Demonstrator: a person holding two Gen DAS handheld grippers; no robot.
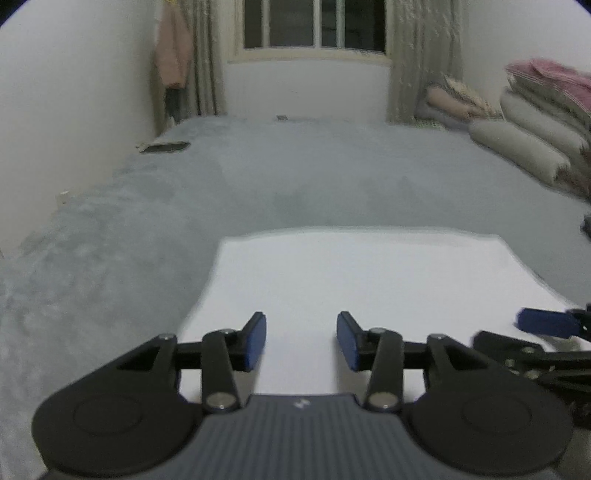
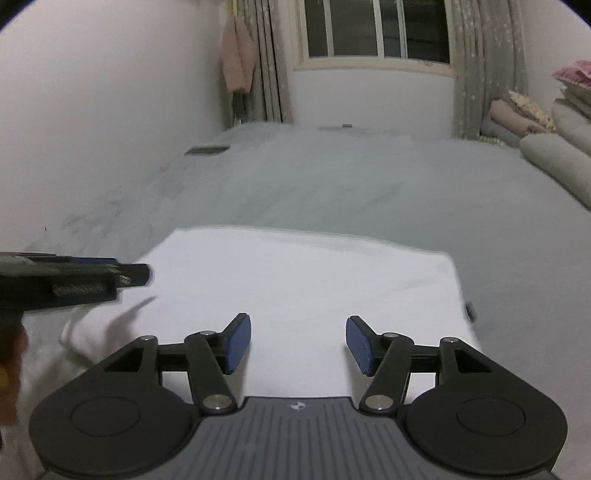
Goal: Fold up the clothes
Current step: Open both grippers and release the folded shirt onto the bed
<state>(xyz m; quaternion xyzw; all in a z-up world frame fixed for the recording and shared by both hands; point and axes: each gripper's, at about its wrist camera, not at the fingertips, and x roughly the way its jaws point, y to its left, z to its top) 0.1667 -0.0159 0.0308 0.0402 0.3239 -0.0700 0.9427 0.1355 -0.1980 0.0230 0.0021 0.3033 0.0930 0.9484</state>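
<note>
A white garment (image 1: 351, 280) lies flat on the grey bed, folded into a rough rectangle; it also shows in the right wrist view (image 2: 303, 280). My left gripper (image 1: 301, 339) is open and empty, just above the garment's near left part. My right gripper (image 2: 298, 343) is open and empty above the garment's near middle. The right gripper shows at the right edge of the left wrist view (image 1: 543, 325). The left gripper shows at the left edge of the right wrist view (image 2: 74, 280), blurred. A loose fold of white cloth (image 2: 92, 332) lies below it.
The grey bed cover (image 1: 258, 177) stretches to the far wall under a window (image 1: 314, 26). Stacked pillows and folded quilts (image 1: 535, 136) line the right side. A flat dark object (image 1: 166, 147) lies at the bed's far left. A pink garment (image 1: 171, 55) hangs by the curtain.
</note>
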